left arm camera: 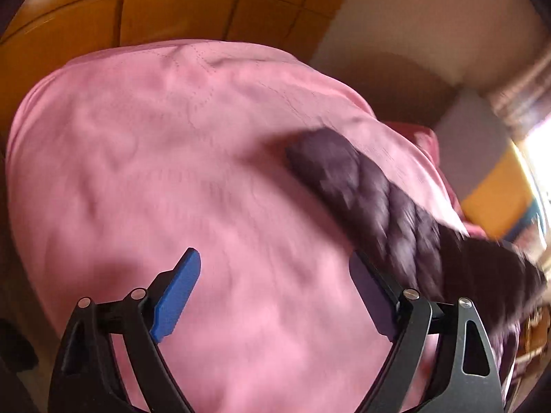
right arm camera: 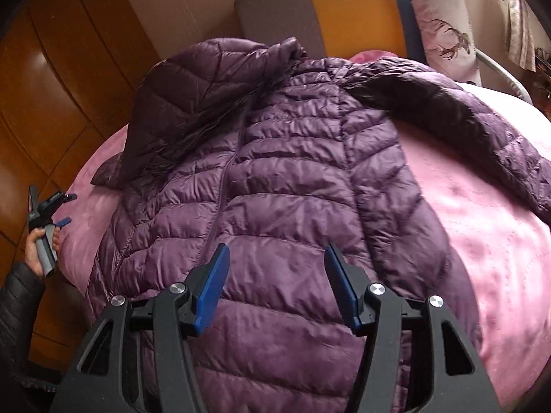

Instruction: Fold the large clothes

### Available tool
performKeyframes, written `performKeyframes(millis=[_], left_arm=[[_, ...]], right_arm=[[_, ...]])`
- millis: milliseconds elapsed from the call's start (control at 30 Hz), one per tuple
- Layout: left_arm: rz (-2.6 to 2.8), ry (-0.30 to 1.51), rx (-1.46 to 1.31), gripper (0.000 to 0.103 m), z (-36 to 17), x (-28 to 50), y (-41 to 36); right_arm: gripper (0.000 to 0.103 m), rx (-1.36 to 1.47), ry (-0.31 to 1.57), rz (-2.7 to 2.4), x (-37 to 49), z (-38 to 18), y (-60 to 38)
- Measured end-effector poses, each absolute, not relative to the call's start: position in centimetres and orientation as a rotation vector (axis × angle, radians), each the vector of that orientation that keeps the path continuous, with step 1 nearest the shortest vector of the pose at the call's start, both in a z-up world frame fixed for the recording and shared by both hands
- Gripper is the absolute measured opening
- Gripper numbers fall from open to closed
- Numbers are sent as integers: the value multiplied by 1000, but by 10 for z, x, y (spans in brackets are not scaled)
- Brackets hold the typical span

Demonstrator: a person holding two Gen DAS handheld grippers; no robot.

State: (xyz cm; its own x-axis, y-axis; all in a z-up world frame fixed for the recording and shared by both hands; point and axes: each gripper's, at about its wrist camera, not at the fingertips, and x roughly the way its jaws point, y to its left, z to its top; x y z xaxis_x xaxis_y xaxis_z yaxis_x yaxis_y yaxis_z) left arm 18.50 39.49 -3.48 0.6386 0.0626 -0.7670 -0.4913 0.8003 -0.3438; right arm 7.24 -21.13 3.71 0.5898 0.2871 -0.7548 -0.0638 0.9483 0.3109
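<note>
While the purple puffer jacket (right arm camera: 275, 179) lay spread on the pink bedspread (left arm camera: 172, 158), both the left gripper (left arm camera: 275, 289) and right gripper (right arm camera: 275, 285) hung above, jaws apart, holding nothing.

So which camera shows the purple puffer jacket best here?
The right wrist view: the purple puffer jacket lies spread out whole on the pink bedcover. The left wrist view catches only one blurred sleeve.
</note>
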Motion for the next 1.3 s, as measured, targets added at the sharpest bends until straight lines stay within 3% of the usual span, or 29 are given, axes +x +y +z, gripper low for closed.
performKeyframes(millis=[367,433,467,500,700,867,967,1033,1067,1167,1300], left_arm=[[322,924,-475,86,-63,309,403],[277,936,-463,33,-68,315,398],[278,938,-435,24,-68,315,395],[292,921,-406,9,-65,311,395],[535,829,-529,6,-51,254,465],[667,833,-611,6,-50,195,513],[689,873,-645,20,-54,178,515],[698,855,-649,70,-44,166,505],[696,820,-654,79,-38,160,498],[687,759,-610,83,-12,147,466],[542,708,-496,83,18,144,398]], right_arm=[[58,238,999,199,121,14,-170],[58,242,1010,191,126,11,-170],[58,248,1014,187,128,9,-170],[58,254,1015,184,131,8,-171],[58,269,1004,173,139,3,-176],[58,288,983,149,133,4,-193],[58,284,953,101,122,12,-217],[60,275,931,44,111,18,-243],[64,263,925,7,107,20,-256],[72,243,950,-73,90,18,-295],[72,310,1045,-25,73,-7,-330]])
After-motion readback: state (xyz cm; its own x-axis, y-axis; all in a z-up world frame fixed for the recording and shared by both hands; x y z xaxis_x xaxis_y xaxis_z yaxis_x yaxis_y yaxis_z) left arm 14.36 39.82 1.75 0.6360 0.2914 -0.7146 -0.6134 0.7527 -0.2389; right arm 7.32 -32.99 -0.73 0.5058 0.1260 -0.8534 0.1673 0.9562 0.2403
